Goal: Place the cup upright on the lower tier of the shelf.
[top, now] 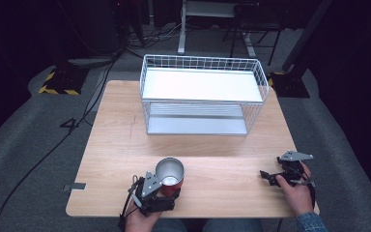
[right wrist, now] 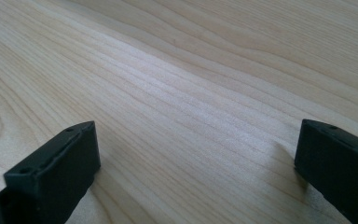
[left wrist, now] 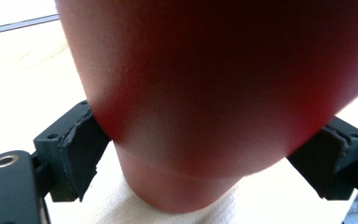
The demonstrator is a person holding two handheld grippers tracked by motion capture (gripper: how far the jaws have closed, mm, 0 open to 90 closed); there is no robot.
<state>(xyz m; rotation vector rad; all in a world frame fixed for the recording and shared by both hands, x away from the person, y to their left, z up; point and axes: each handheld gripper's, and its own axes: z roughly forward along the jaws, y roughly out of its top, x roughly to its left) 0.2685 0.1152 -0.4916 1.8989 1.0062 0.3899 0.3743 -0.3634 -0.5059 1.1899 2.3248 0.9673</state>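
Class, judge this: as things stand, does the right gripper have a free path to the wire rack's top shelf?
Probably yes. The right gripper sits open on bare table, and nothing stands between it and the wire rack. The red cup is off to the left, held by the left gripper.

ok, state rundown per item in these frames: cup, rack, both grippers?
red cup: upright on the table, open mouth up, inside looks empty, clamped between the left gripper's jaws.
left gripper: shut on the red cup, jaws pressed to its sides.
right gripper: open, nothing between the jaws, low over bare wood.
wire rack: upright at the far side of the table, both shelves empty.
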